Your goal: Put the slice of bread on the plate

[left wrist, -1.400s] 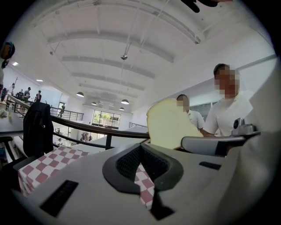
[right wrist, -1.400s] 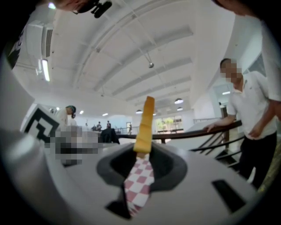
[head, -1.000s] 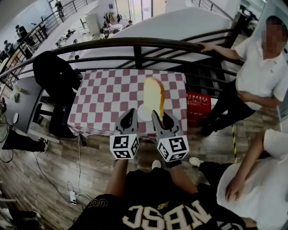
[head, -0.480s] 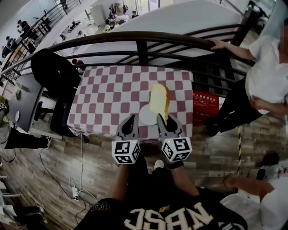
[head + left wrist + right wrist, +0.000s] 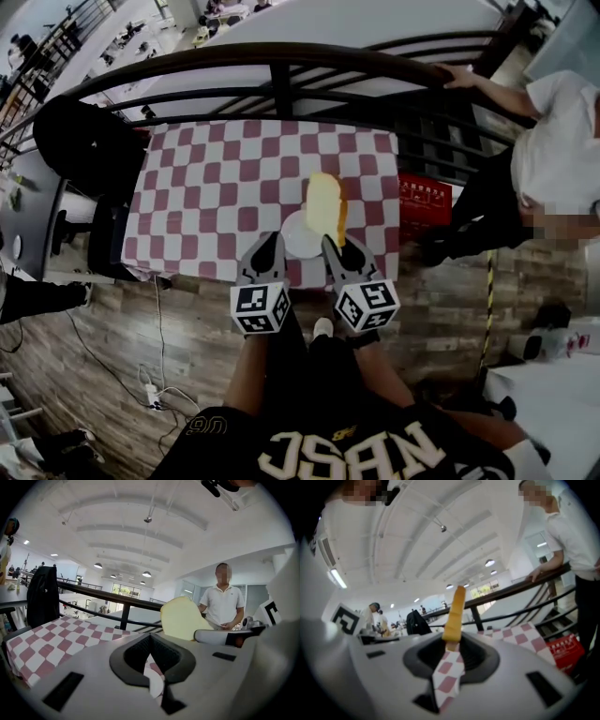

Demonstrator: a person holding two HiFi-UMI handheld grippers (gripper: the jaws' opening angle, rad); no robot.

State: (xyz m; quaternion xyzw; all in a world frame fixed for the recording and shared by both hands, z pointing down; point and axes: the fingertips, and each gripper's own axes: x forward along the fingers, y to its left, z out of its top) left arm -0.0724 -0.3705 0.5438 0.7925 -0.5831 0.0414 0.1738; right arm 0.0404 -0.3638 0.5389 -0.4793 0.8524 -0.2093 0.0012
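Observation:
A pale yellow slice of bread (image 5: 325, 208) stands upright on edge in my right gripper (image 5: 337, 251), which is shut on its lower end. It hangs over the right rim of a small white plate (image 5: 300, 236) near the front edge of the checked table (image 5: 216, 187). In the right gripper view the slice (image 5: 453, 611) shows edge-on between the pads. My left gripper (image 5: 265, 253) hovers just left of the plate, its tips together and nothing in them. In the left gripper view the slice (image 5: 182, 618) appears broadside at the right, and the plate (image 5: 154, 680) shows below the jaws.
A dark railing (image 5: 281, 56) runs behind the table. A person (image 5: 553, 150) leans on it at the right. A red crate (image 5: 422, 199) sits on the floor by the table's right side. A black jacket on a chair (image 5: 80, 141) stands at the left.
Both grippers have come down toward the table's front edge. The slice, still held upright, now hangs lower and closer to the plate.

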